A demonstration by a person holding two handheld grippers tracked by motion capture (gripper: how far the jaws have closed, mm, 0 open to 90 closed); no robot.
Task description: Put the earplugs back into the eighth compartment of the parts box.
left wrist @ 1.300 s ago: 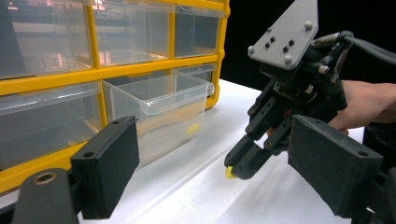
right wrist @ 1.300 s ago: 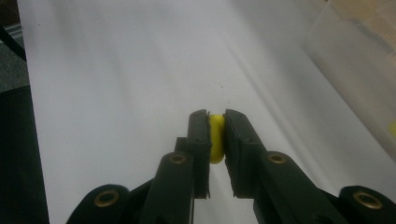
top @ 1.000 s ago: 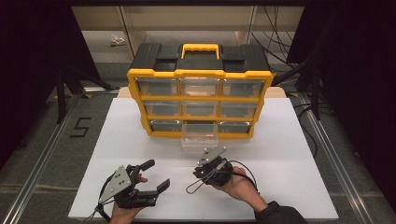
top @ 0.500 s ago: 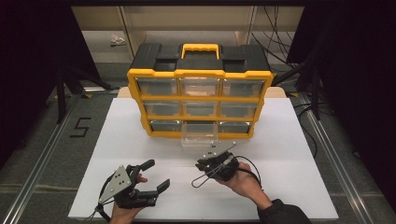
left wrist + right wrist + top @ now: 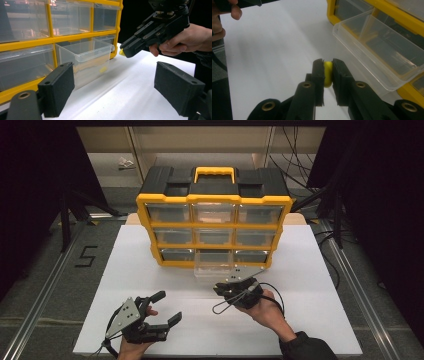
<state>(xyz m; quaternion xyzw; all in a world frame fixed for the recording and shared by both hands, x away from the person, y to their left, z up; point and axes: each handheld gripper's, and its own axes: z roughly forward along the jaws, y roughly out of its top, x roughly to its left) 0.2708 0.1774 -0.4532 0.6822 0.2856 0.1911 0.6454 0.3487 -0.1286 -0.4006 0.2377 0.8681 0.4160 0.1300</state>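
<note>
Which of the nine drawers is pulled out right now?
The bottom-row middle drawer of the yellow organizer: it juts forward over the table while the other eight sit flush. The right gripper, clamping a small yellow piece, is just in front of it.

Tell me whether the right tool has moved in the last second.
Yes. In the high view the right tool, shut on a small yellow piece, has shifted right and slightly forward, toward the pulled-out clear drawer of the yellow organizer.
</note>
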